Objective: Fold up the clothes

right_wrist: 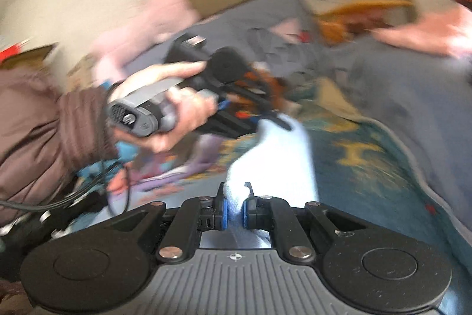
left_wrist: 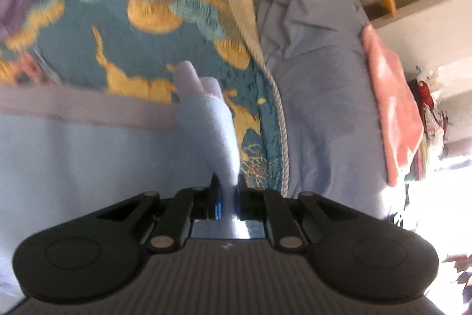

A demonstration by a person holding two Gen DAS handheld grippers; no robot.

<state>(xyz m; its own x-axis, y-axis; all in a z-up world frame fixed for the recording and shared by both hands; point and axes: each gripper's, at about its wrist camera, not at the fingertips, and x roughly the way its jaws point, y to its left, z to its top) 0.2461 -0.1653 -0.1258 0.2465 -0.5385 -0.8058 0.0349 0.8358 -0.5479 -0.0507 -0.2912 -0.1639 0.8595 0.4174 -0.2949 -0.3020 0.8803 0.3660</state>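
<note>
Pale blue garment (left_wrist: 206, 120), bunched, lilac hem

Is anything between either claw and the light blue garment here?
Nothing visible. The left claw is shut directly on a bunched edge of the light blue garment, and the right claw is shut on another part of it. The patterned quilt lies beneath, not between.

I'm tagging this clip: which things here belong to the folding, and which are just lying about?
In the job:
light blue garment
left claw
right claw

Lying about:
patterned quilt
blue bedsheet
pink cloth
</note>
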